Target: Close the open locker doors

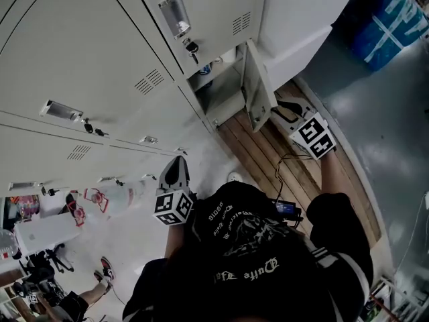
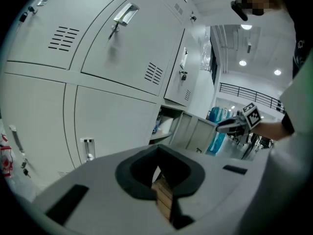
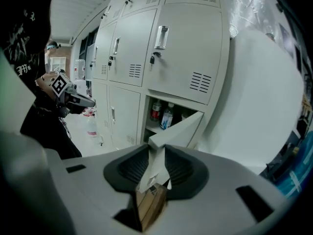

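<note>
One locker stands open [image 1: 218,89], its grey door [image 1: 257,89] swung outward. My right gripper [image 1: 280,107] is at that door's free edge. In the right gripper view the door's corner [image 3: 178,129] runs down between the jaws, and the dark pads [image 3: 129,168] close on it from both sides. Bottles [image 3: 167,115] stand on the shelf inside. My left gripper [image 1: 175,168] hangs further left, apart from the closed lockers, with its jaws together and nothing between them [image 2: 157,169]. From the left gripper view, the open locker [image 2: 168,126] and the right gripper [image 2: 229,126] show at the right.
The closed lockers have handles and keys in their locks [image 1: 191,47]. A wooden slatted platform [image 1: 268,163] lies under the open locker. A blue bag [image 1: 392,19] sits at top right. A spray bottle [image 1: 114,196] and a person's legs [image 1: 100,274] are at lower left.
</note>
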`<state>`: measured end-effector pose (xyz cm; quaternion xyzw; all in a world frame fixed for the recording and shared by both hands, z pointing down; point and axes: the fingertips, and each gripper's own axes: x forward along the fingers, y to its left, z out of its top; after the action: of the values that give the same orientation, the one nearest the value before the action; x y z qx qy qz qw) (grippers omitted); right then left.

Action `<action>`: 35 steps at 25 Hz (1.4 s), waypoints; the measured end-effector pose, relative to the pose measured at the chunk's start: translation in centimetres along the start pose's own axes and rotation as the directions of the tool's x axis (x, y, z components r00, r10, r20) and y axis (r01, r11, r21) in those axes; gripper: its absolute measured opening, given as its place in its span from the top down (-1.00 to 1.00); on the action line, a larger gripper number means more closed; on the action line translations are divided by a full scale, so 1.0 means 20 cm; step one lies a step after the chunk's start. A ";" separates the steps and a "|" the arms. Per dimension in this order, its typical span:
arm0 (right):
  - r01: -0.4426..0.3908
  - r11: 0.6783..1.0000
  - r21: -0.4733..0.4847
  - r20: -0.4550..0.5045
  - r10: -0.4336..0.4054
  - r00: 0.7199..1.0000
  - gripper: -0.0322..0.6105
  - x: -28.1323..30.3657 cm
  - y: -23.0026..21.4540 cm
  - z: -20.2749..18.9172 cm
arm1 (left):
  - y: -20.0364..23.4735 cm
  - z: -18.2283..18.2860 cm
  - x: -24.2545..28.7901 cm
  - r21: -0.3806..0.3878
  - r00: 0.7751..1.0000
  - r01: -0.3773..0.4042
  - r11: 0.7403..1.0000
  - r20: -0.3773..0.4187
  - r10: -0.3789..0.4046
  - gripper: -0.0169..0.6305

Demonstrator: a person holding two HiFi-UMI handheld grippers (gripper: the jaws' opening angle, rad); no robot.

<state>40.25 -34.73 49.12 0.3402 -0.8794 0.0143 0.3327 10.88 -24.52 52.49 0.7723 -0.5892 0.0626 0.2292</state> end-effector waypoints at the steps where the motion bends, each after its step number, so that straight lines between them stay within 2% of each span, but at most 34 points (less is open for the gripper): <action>1: -0.008 1.000 -0.003 0.006 0.008 1.000 0.58 0.01 0.02 0.02 | 0.00 -0.01 0.00 -0.006 1.000 -0.002 1.000 -0.001 0.002 0.92; 14: -0.081 0.997 -0.005 0.177 0.081 0.981 0.66 0.28 0.25 0.30 | 0.06 -0.01 -0.01 -0.032 0.999 -0.050 0.998 -0.006 0.050 0.92; 19: -0.095 0.995 0.032 0.235 0.085 0.968 0.66 0.38 0.29 0.39 | 0.10 -0.03 -0.03 -0.056 0.996 -0.091 0.994 -0.005 0.090 0.92; 23: -0.099 0.995 0.009 0.238 0.094 0.967 0.67 0.45 0.30 0.44 | 0.09 -0.05 -0.03 -0.065 0.995 -0.097 0.993 -0.004 0.097 0.92; 29: -0.152 0.988 -0.003 0.249 0.148 0.957 0.73 0.58 0.31 0.53 | 0.14 -0.07 -0.09 -0.075 0.988 -0.157 0.985 -0.016 0.156 0.92; 30: -0.147 0.989 -0.010 0.246 0.145 0.958 0.79 0.60 0.30 0.54 | 0.14 -0.08 -0.09 -0.077 0.987 -0.164 0.984 -0.016 0.163 0.92; 35: -0.124 0.992 -0.037 0.238 0.129 0.963 0.80 0.71 0.29 0.60 | 0.18 -0.10 -0.14 -0.094 0.977 -0.215 0.972 -0.013 0.214 0.92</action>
<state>22.08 -41.76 49.47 0.2788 -0.9333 -0.0151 0.2259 6.99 -21.96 54.36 0.6921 -0.6711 0.0600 0.2586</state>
